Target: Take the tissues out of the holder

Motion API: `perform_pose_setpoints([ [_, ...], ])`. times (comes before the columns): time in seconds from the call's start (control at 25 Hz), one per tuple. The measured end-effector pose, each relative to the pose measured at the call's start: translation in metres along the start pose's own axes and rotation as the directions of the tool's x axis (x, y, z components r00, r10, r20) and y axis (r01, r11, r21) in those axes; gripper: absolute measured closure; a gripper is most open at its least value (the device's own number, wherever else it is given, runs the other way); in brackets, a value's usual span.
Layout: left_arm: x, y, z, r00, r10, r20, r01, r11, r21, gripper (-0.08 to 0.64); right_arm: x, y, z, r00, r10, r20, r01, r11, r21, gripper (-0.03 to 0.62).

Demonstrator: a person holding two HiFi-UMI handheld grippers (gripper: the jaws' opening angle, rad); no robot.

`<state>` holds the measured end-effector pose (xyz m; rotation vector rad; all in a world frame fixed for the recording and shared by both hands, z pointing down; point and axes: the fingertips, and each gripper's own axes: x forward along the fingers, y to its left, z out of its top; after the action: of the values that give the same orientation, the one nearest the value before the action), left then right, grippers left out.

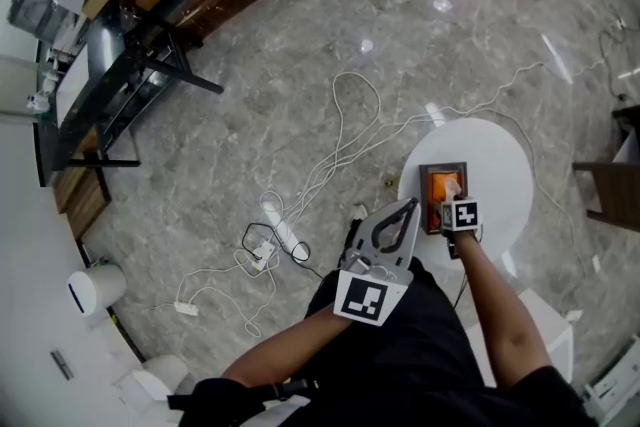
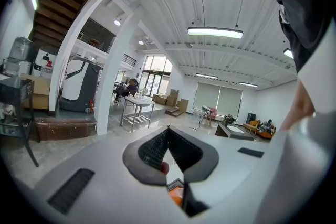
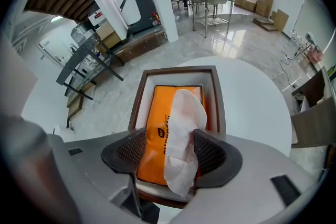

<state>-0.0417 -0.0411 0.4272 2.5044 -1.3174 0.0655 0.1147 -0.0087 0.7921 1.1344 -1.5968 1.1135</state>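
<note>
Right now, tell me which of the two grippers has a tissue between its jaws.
The right gripper: its jaws stand apart on either side of the white tissue rising from the orange pack in the holder. The left gripper is shut and empty.

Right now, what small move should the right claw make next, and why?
Probably close the right claw on the tissue: the sheet stands up from the orange pack in the holder, and the claw is open around it.

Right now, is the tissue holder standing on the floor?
No, the holder stands on the round white table.
</note>
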Motion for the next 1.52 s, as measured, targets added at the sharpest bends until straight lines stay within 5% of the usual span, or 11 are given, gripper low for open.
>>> perform_pose_setpoints([
  [0.44,0.001,0.01,-0.006,1.0,0.012,-0.01,-0.012,1.0,-0.009,0.56,0.011,-0.004,0.0,1.0,-0.008,-0.012,0.009,0.997,0.075,0.321],
  [0.6,-0.003,0.015,-0.006,0.999,0.034,-0.014,-0.034,0.999,0.013,0.561,0.004,-0.008,0.0,0.997,-0.069,-0.033,0.071,0.995,0.069,0.321],
  [0.96,-0.015,0.039,-0.015,0.995,0.093,-0.04,-0.094,0.995,-0.032,0.56,0.014,-0.001,0.009,1.0,-0.026,0.011,0.026,0.999,0.034,0.321],
  [1.52,-0.023,0.033,-0.013,0.998,0.059,-0.023,-0.059,0.998,-0.03,0.561,-0.004,-0.006,-0.002,0.994,-0.109,0.012,0.109,0.994,0.032,0.328],
])
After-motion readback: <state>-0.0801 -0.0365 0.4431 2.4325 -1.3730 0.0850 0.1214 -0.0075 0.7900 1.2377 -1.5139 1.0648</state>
